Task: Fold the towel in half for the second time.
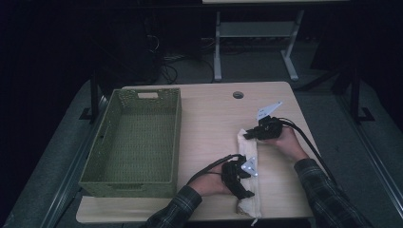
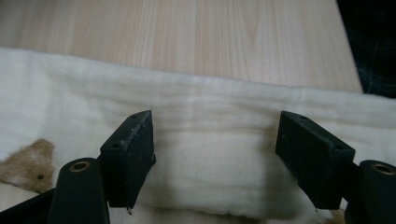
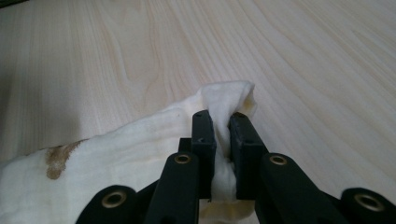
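Note:
A cream cloth lies folded into a long strip on the right half of the wooden table. My right gripper is shut on the strip's far end; in the right gripper view its jaws pinch a raised corner of the cloth. My left gripper hovers over the near part of the strip. In the left gripper view its jaws stand wide apart, open, with the cloth lying between and beyond them. A brown bear-shaped patch marks the cloth.
A green woven basket, with nothing in it, stands on the table's left half. A round cable hole sits near the far edge. The table's right edge lies close behind the right hand. A desk frame stands on the floor beyond.

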Demonstrator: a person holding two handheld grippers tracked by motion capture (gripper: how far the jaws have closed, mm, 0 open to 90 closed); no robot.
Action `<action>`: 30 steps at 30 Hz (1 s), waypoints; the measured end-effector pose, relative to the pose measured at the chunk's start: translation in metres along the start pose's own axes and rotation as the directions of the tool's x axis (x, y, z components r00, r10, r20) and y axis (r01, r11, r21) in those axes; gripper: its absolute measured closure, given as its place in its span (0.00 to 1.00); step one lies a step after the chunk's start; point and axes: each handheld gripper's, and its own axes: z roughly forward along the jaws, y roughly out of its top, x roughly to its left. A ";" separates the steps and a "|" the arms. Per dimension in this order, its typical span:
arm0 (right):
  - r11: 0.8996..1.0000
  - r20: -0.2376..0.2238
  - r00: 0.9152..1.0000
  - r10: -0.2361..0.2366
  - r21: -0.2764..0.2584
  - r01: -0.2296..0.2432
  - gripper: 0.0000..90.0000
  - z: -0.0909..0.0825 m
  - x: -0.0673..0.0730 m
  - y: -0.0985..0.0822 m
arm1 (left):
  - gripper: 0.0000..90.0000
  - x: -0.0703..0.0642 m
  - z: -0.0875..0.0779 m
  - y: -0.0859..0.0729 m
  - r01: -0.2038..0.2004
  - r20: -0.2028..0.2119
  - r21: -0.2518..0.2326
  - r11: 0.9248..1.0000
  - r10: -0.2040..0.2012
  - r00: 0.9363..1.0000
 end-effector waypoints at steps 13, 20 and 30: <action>1.000 -0.005 1.000 -0.006 0.002 0.006 0.91 0.002 0.003 -0.001 | 0.83 0.011 -0.003 -0.004 0.056 -0.048 -0.047 0.997 -0.059 0.997; 1.000 -0.020 1.000 -0.008 -0.003 0.007 0.91 0.004 0.004 -0.001 | 0.90 0.015 -0.004 -0.002 0.098 -0.033 -0.042 0.994 -0.100 0.994; 1.000 -0.044 0.999 -0.012 -0.029 0.010 0.91 -0.008 0.006 0.002 | 0.91 0.018 -0.024 0.004 0.144 -0.020 -0.083 0.986 -0.146 0.989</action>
